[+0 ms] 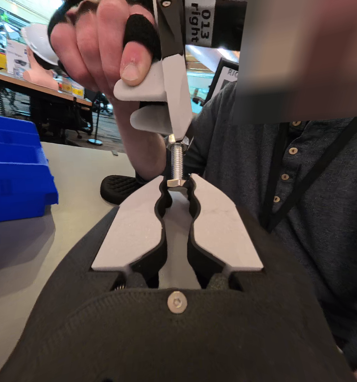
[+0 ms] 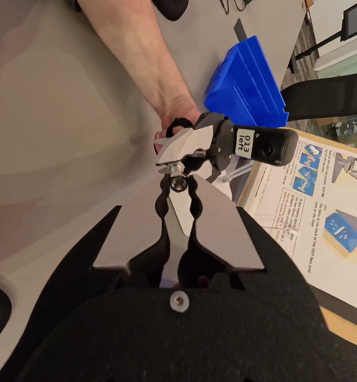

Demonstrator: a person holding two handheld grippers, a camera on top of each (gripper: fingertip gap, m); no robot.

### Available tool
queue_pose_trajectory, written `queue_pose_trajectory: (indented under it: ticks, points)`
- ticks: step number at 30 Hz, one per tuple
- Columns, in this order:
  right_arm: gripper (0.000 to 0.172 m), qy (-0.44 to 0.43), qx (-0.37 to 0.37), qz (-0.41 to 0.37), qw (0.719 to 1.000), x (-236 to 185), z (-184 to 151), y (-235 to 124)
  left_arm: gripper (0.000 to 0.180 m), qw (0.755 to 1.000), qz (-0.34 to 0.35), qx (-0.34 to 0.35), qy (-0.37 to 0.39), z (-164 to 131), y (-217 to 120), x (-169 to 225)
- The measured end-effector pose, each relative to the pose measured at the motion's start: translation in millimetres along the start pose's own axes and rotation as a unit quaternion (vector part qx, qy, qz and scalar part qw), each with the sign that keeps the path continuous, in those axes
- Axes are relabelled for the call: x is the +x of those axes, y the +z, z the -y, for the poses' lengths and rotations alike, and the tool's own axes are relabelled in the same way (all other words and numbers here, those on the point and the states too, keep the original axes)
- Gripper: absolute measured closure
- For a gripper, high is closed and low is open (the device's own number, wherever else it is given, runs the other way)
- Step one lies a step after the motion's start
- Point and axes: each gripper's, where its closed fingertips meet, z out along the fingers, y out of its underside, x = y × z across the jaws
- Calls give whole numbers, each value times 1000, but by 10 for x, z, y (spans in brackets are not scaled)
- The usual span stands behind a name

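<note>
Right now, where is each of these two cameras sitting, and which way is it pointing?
Left wrist view: sits on the left gripper, looking along its fingers toward the person's dark shirt; its jaws clamp the bolt by the head; a hand shows above.
Right wrist view: sits on the right gripper, looking down at the table; its jaws clamp the nut; a forearm shows.
Shared: the bolt, both grippers, the blue bin.
</note>
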Motion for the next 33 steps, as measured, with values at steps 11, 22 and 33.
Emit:
queue_pose_trajectory:
  ticks: [11,22,33]
  points:
    - [154,50,7,-7,999,97,-101,2,153,992,102,-27,63,49,-52,-135]
    - [154,109,-2,-28,994,245,-296,-3,137,878,393,-107,254,206,-286,-628]
    - [154,131,-6,-30,991,280,-394,-2,162,798,479,-179,318,240,-310,-718]
